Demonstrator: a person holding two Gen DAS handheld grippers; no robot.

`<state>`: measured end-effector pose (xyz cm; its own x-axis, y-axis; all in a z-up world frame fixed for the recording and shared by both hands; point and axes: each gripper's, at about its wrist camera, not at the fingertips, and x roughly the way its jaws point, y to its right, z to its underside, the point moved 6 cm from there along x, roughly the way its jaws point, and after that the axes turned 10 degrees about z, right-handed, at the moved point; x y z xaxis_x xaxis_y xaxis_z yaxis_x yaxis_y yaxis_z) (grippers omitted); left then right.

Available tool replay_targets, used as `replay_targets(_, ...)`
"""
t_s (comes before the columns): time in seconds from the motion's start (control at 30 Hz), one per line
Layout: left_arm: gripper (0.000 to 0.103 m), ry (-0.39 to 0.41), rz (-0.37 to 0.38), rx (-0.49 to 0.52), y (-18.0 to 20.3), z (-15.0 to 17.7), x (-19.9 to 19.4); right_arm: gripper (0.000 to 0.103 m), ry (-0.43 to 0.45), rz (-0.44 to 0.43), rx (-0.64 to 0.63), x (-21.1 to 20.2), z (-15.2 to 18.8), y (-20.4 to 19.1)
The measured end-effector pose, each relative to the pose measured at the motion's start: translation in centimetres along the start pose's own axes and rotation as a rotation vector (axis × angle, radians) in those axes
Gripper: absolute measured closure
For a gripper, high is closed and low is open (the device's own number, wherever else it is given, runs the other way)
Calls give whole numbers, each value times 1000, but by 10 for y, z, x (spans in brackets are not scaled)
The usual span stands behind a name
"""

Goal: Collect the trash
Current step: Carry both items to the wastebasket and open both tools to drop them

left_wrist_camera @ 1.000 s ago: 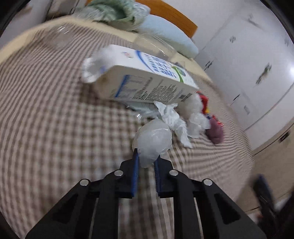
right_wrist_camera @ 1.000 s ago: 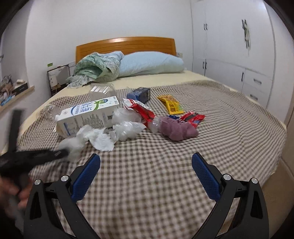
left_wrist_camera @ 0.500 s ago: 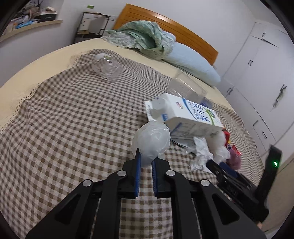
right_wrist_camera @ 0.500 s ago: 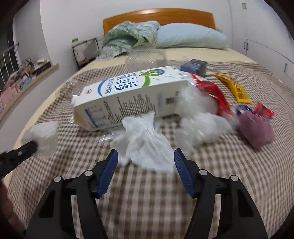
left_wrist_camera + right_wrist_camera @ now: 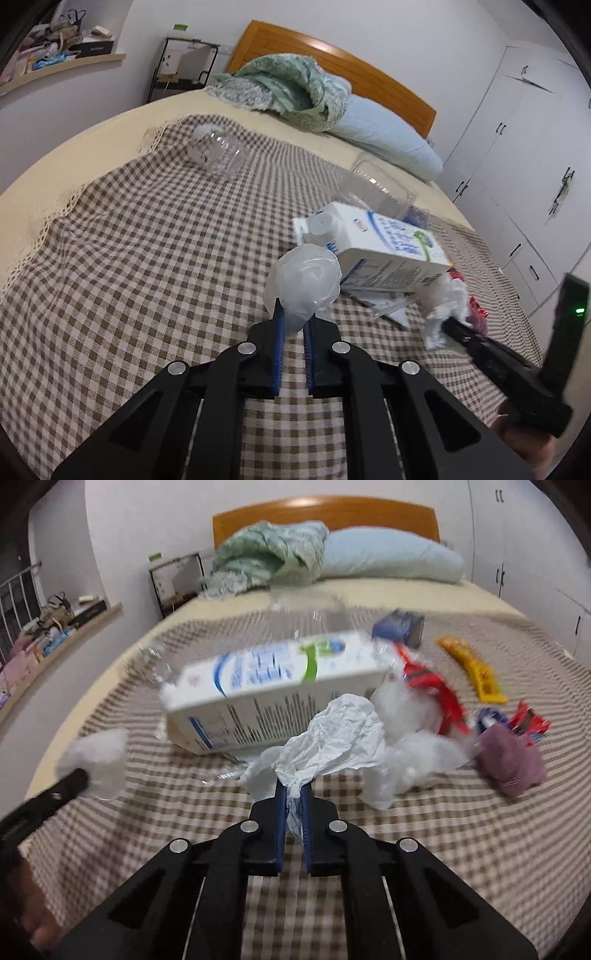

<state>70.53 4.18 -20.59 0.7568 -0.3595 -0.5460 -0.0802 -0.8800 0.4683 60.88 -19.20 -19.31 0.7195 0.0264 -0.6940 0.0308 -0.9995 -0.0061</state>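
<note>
Bed with checked cover (image 5: 122,258); milk carton (image 5: 273,686) lying on its side amid wrappers. Left gripper (image 5: 293,325) pinches a white plastic wad (image 5: 304,280), held clear of the cover, near the carton's cap end. Right gripper (image 5: 293,805), jaws just closed, pinches crumpled white paper (image 5: 332,738) directly before the carton.

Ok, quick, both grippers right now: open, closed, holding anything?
Left gripper: closed on a balled clear plastic wad.
Right gripper: jaws just closed, now pinching the crumpled white tissue.
</note>
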Motion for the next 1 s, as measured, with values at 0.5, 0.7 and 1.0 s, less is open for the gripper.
replay_targets(0.5,97,50,207,127,180,41,-133,96,162,103,30,-173,26,112)
replay_targets(0.7,97,-78,295,290,283,133,-142,96,147,196,40,-226,92,190)
replay_targets(1.0,97,-520,186,478,336,328,-53,95,-150,230,144,-180,269,280)
